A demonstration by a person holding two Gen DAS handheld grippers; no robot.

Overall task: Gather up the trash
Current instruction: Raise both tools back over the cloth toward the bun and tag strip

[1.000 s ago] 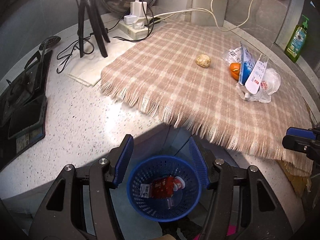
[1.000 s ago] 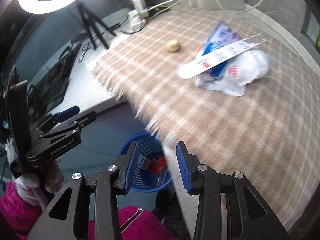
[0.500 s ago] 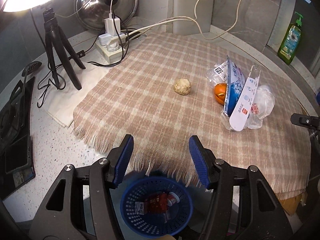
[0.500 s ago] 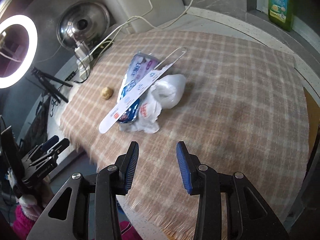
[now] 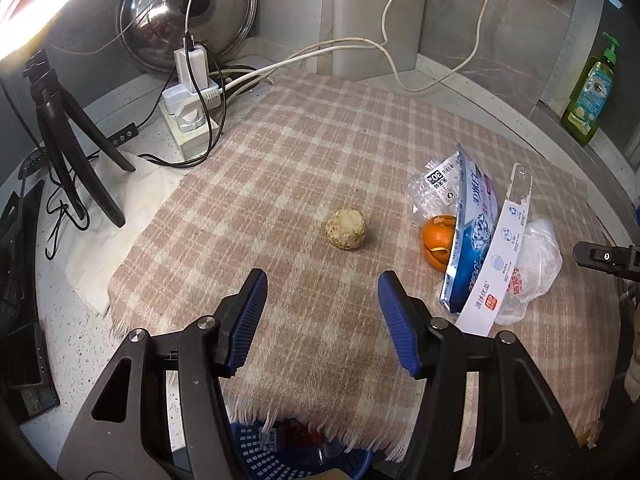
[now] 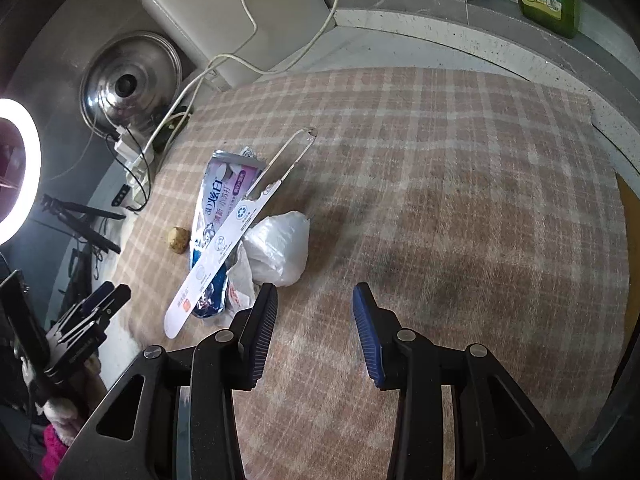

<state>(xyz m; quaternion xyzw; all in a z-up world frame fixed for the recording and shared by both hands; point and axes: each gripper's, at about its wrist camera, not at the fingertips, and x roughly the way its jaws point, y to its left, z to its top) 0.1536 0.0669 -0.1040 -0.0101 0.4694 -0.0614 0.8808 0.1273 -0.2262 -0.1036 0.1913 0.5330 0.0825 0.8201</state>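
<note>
While your left gripper (image 5: 322, 300) tilts steeply down over the near part of the plaid cloth (image 5: 304, 168), its blue ribbed jaws stand well apart with nothing between them. Your right gripper (image 6: 314, 308) angles down the same way over bare cloth, jaws parted more narrowly and also empty; its left finger sits just beside the white plastic bag (image 6: 280, 248), though you cannot tell whether it touches.

The trash lies in a loose heap on the cloth, to the right of your left gripper: a blue-and-white foil pouch (image 5: 472, 236) propped on edge, a long white card strip (image 5: 504, 248) leaning across it, a crinkled clear wrapper (image 5: 438, 184) behind, and a curled orange peel (image 5: 438, 242) tucked against the pouch. A small rough beige ball (image 5: 346, 228) sits alone, straight ahead of the left jaws and apart from the heap. The blue perforated basket (image 5: 256, 450) shows below the cloth's fringed near edge, with a red wrapper inside.

Beyond the cloth on the speckled counter (image 5: 72, 320) are a black tripod (image 5: 68, 136), a white power strip (image 5: 192, 120) with cables, a shiny metal lid (image 5: 184, 12) against the wall and a green soap bottle (image 5: 590, 92). Nothing stands between either gripper and the heap.
</note>
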